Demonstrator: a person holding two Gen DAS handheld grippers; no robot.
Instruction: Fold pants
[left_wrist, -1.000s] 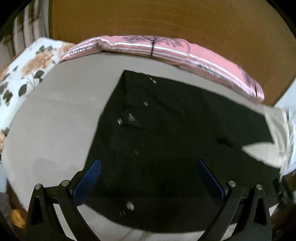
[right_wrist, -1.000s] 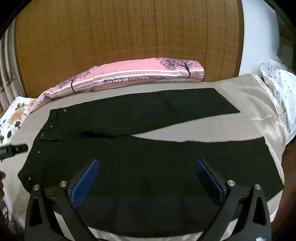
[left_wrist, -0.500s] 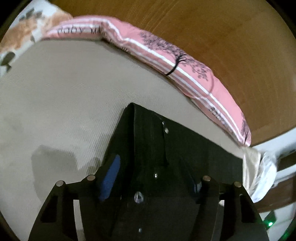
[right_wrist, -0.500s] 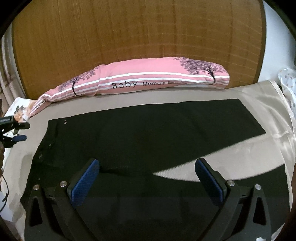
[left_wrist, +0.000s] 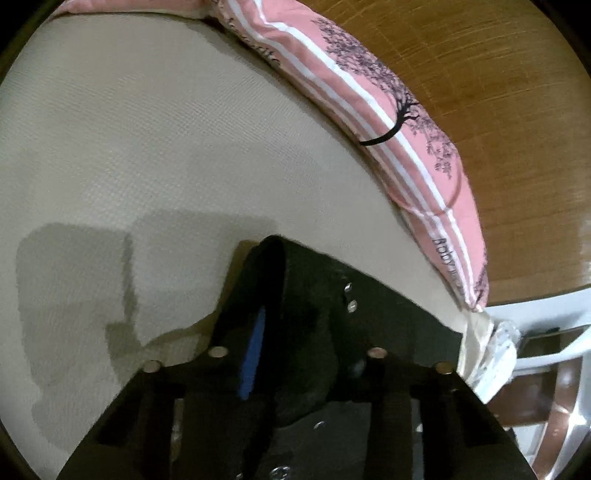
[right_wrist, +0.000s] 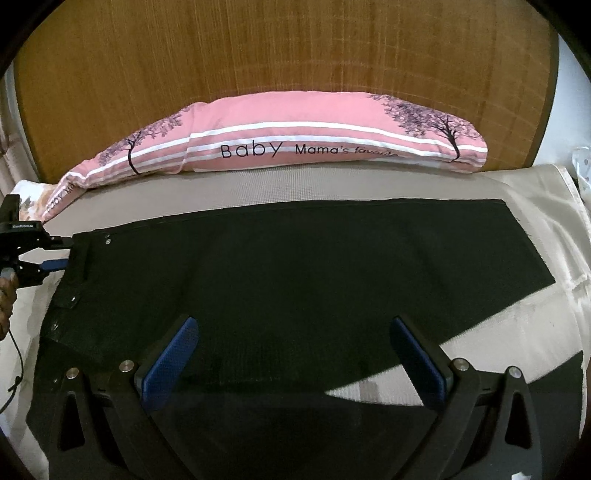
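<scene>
A beige bed (right_wrist: 546, 332) fills the foreground. A wooden headboard (right_wrist: 295, 55) rises behind it, with a pink striped pillow (right_wrist: 295, 140) along its foot. A white wall (right_wrist: 565, 110) shows at right, floral bedding (right_wrist: 31, 197) at left.

you're in a home bedroom: a bed with a beige mattress cover (right_wrist: 535, 332), a pink "baby" bolster pillow (right_wrist: 295, 144) against a wooden headboard (right_wrist: 288, 51), and a floral pillow (right_wrist: 33, 199) at the corner.

Your left gripper (left_wrist: 291, 325): jaws just closing over black fabric pants' waistband corner (left_wrist: 314, 280) | beige woven bedsheet (left_wrist: 147, 147) beneath | pink striped pillow (left_wrist: 388, 122) beyond
</scene>
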